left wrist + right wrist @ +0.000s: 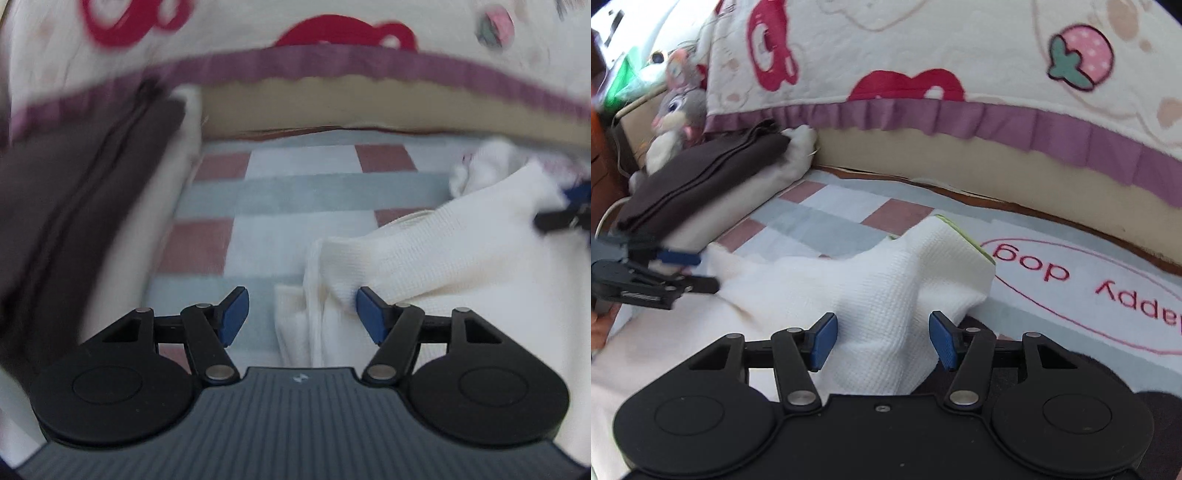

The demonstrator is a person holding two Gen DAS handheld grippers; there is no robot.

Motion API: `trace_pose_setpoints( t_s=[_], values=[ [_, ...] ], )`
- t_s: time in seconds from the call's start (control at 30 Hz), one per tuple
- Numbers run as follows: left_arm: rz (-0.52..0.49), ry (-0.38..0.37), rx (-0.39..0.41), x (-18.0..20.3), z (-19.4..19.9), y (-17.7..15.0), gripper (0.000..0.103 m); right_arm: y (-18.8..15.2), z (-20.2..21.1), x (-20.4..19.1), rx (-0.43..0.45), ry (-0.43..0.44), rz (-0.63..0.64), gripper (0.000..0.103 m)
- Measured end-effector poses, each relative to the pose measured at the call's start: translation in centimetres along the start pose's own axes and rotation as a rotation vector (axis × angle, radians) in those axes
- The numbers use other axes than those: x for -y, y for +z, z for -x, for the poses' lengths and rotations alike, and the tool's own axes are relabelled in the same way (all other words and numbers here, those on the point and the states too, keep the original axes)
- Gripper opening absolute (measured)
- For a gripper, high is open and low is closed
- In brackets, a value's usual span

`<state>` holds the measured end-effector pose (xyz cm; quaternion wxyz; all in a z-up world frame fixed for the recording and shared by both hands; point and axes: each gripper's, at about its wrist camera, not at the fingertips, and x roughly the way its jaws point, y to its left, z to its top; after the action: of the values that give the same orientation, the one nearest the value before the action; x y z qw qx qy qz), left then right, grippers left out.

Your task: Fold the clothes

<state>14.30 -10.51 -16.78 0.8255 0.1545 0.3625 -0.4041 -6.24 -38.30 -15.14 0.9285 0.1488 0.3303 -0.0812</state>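
Note:
A white waffle-knit garment (882,280) lies rumpled on a checked mat (827,214), with a green-edged corner at its far end. My right gripper (883,341) is open, and a raised fold of the white garment runs between its blue pads (823,341) without being pinched. My left gripper (302,315) is open too, at the garment's (443,251) left edge, its right pad (369,317) touching the cloth. From the right wrist view the left gripper (679,271) appears at the far left. The right gripper's tip (561,214) shows at the right edge of the left wrist view.
A folded stack, dark brown cloth (701,177) over cream cloth (764,173), sits at the left. Behind runs a bed side with a patterned quilt and purple frill (923,114). A grey plush toy (679,107) stands at the back left. Pink "happy dog" lettering (1071,273) marks the mat.

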Motion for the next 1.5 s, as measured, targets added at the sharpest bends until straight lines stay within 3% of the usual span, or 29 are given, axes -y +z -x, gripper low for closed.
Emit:
trace_pose_setpoints(
  t_s=[0.17,0.27,0.4,0.43,0.47,0.5,0.53,0.7,0.77,0.83,0.97,1.0,1.07,1.13,1.23,1.33,1.4,1.43,1.5],
  values=[
    [0.139,-0.153,-0.03,-2.9,0.4,-1.8,0.063,-0.7,0.9,1.6,0.009,0.039,-0.134,0.06],
    [0.166,-0.239,-0.034,-2.9,-0.1,-1.6,0.063,-0.8,0.5,2.4,0.008,0.08,-0.216,0.06],
    [0.104,-0.247,-0.04,-1.1,-1.0,-1.6,0.06,-0.7,-1.3,2.2,-0.019,0.09,-0.207,0.06],
    [0.073,-0.209,-0.04,-0.5,-1.1,-1.7,0.047,-0.6,-1.5,1.8,-0.017,0.078,-0.175,0.06],
    [0.032,-0.175,-0.039,0.0,-1.0,-1.8,0.035,-0.4,-1.1,1.3,0.008,0.071,-0.147,0.054],
    [0.016,-0.155,-0.031,0.1,-0.6,-1.7,0.014,-0.2,-0.7,0.7,0.032,0.063,-0.12,0.027],
    [0.02,-0.144,-0.017,0.0,-0.1,-1.5,0.008,0.0,-0.3,0.2,0.057,0.056,-0.093,0.013],
    [0.147,-0.148,0.069,-1.9,2.9,-0.9,0.008,0.9,1.7,-2.5,0.18,0.018,0.043,0.013],
    [0.153,-0.123,0.067,-2.0,2.7,-0.9,0.008,1.4,2.1,-3.3,0.213,0.005,0.087,0.013],
    [0.153,-0.073,0.046,-1.9,1.9,-1.1,0.008,1.7,0.6,-2.8,0.168,-0.019,0.08,0.015],
    [0.074,0.105,-0.059,-1.9,-0.5,-2.2,0.006,1.0,-1.9,-1.1,0.08,-0.082,0.035,0.016],
    [0.093,0.104,-0.065,-2.4,-0.4,-2.2,0.007,0.7,-2.4,-0.7,0.067,-0.093,0.021,0.02],
    [0.212,0.013,-0.033,-4.0,0.9,-1.8,0.007,0.4,-2.3,-0.2,0.075,-0.106,-0.016,0.026],
    [0.259,-0.06,0.023,-4.6,2.1,-1.1,0.008,0.7,-1.9,0.2,0.092,-0.109,-0.037,0.026],
    [0.224,-0.134,0.092,-3.8,3.2,-0.3,0.01,1.5,-1.7,0.6,0.097,-0.153,-0.015,0.026],
    [0.168,-0.23,0.071,-2.2,3.0,-0.1,0.01,1.9,-1.8,1.0,0.073,-0.274,-0.003,0.032],
    [0.066,-0.211,0.003,-0.4,2.0,-0.3,0.01,1.6,-1.8,1.1,0.024,-0.375,0.032,0.035],
    [0.015,-0.175,-0.035,0.4,1.5,-0.5,0.01,1.3,-1.4,0.8,0.012,-0.381,0.04,0.035],
    [-0.001,-0.161,-0.067,0.8,0.9,-1.0,0.01,0.8,0.4,-0.4,0.036,-0.306,0.012,0.039]
  ],
)
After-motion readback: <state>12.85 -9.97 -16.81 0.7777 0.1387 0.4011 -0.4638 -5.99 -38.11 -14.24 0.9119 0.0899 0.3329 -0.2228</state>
